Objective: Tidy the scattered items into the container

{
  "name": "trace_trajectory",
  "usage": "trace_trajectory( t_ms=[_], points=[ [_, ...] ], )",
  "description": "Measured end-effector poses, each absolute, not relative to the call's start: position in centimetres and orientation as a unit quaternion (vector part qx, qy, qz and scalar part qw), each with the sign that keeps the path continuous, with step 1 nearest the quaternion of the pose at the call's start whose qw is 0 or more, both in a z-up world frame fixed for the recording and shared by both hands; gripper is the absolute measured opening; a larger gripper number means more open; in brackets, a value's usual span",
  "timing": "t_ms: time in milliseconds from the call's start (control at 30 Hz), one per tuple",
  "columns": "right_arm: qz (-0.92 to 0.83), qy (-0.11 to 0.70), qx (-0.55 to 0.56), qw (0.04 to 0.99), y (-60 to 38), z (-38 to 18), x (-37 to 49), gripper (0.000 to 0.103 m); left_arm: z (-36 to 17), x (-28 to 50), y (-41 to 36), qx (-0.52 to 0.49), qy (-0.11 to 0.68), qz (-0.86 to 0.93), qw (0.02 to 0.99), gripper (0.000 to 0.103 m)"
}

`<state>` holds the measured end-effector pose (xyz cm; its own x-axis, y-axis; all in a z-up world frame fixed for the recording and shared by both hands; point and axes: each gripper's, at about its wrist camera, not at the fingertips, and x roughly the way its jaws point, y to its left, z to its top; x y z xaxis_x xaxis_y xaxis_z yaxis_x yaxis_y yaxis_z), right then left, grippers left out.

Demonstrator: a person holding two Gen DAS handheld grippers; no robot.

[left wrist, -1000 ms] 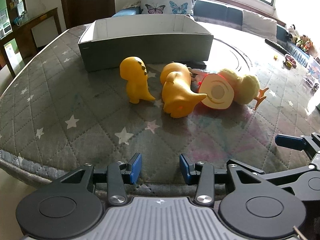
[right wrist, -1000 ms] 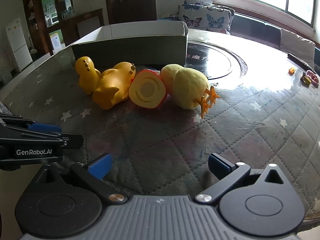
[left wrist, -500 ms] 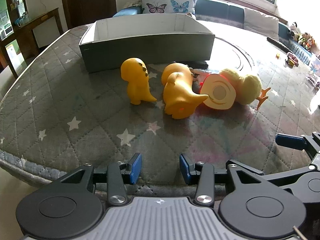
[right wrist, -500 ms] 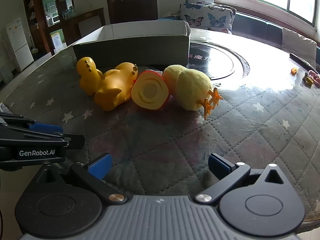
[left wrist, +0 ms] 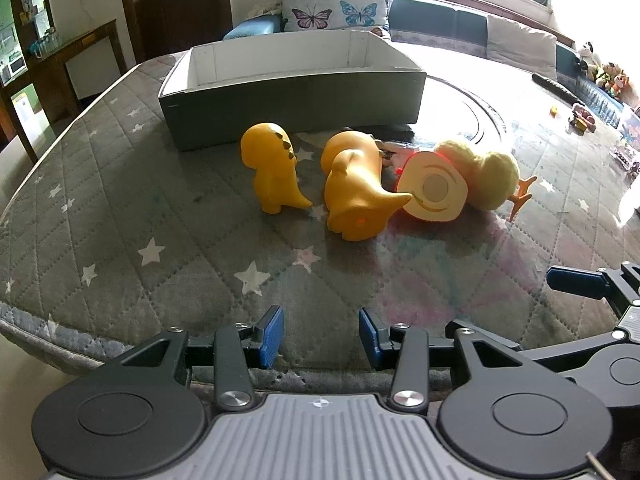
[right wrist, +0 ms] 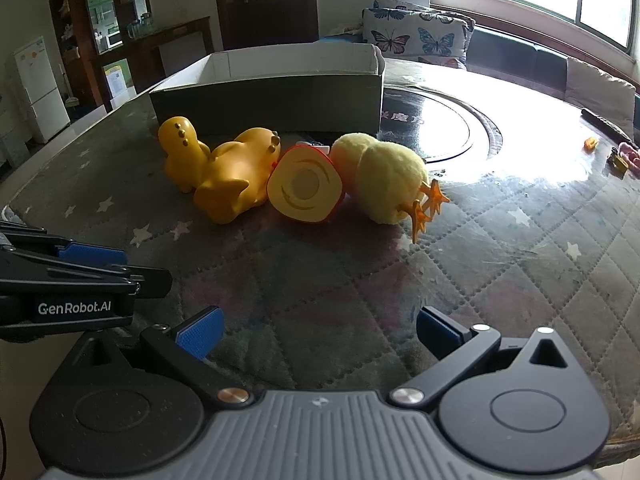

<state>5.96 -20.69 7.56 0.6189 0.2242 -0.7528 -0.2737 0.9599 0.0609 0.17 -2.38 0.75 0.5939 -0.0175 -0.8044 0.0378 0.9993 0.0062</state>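
Note:
A grey open box (left wrist: pixel 292 106) (right wrist: pixel 272 100) with white inner walls stands on the quilted table. In front of it stands a small orange dinosaur (left wrist: pixel 274 172) (right wrist: pixel 180 152). Beside that a larger orange dinosaur (left wrist: pixel 356 196) (right wrist: pixel 236 184) lies on its side. A red and cream round toy (left wrist: pixel 434 190) (right wrist: pixel 306 188) leans between it and a fluffy yellow chick (left wrist: pixel 490 178) (right wrist: pixel 390 182). My left gripper (left wrist: pixel 320 336) hovers open near the table's front edge, nothing between its blue pads. My right gripper (right wrist: pixel 318 330) is open wider, also empty, short of the toys.
The quilted star-patterned cover (left wrist: pixel 120 216) ends at the near table edge just under my grippers. A round glass turntable (right wrist: pixel 436 128) lies right of the box. Small toys (right wrist: pixel 618 158) and a dark stick (left wrist: pixel 550 82) rest at the far right. Sofa cushions (left wrist: pixel 336 10) sit behind the table.
Both views have shifted very slightly; the toys and the box lie as before, and neither gripper's opening has altered.

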Motion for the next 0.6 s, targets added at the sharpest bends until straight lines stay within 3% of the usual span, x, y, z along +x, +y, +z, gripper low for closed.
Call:
trace_trajectory(
  t_ms=[600],
  points=[
    [0.142,0.417,-0.029,0.897,-20.19,7.68,6.74,0.103,0.90,0.88,-2.20,0.013,0.453,-0.014,0.891,0.044]
  ],
)
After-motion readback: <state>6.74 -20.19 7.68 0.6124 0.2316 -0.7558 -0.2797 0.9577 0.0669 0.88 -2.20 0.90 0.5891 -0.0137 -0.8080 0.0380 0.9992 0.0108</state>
